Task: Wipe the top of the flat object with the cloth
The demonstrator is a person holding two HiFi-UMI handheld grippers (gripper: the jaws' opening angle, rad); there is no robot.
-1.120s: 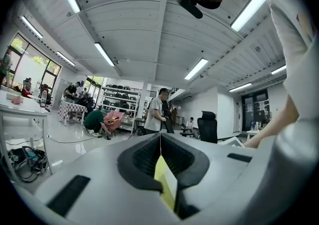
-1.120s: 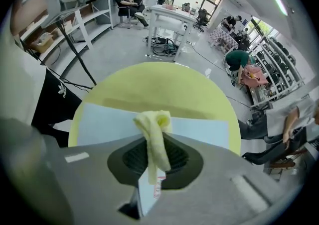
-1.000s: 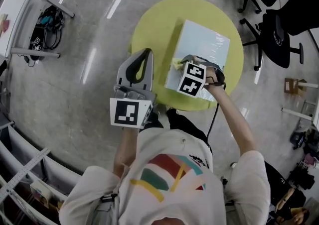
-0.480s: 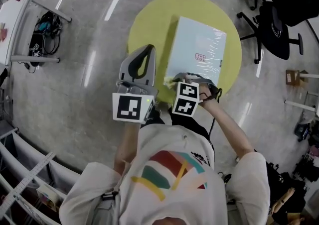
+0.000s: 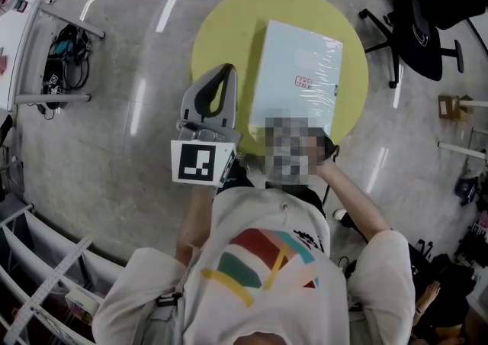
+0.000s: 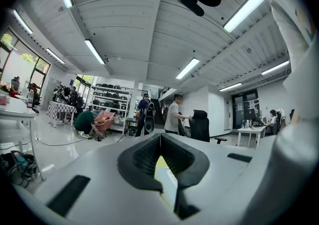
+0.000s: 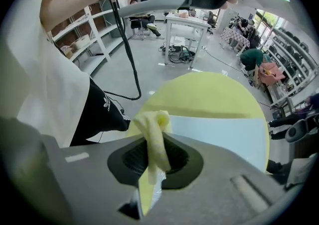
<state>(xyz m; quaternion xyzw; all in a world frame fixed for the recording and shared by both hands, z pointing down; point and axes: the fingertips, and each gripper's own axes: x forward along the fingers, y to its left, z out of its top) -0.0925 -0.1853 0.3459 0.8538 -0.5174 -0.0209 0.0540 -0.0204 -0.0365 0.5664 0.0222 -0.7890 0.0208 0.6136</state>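
On my far left, a white frame with a bundle of cables (image 5: 67, 37) stands on the grey floor (image 5: 114, 145), well apart from the work. Next comes my left gripper (image 5: 223, 70), held over the left part of the round yellow tabletop (image 5: 221, 27), with its tips just beside the left edge of the flat object (image 5: 297, 69). In the left gripper view, the left gripper's jaws meet at their tips with nothing between them. Through the slit below the tips I see a sliver of yellow tabletop and a pale edge of the flat object.

The flat object is a pale blue, film-wrapped slab lying flat on the tabletop, right of centre, with a small red mark on its top.

My right gripper (image 7: 155, 142) is at the flat object's near edge. In the head view it is mostly covered by a blurred patch, so I read it from the right gripper view. It is clamped on the yellow cloth (image 7: 152, 124), which bunches up past the tips and trails down between the pads. The cloth sits over the near corner of the flat object (image 7: 219, 134); I cannot tell whether it touches the surface. Beyond it the tabletop (image 7: 214, 92) curves away.

On the far right, black office chairs (image 5: 427, 19) stand on the floor.
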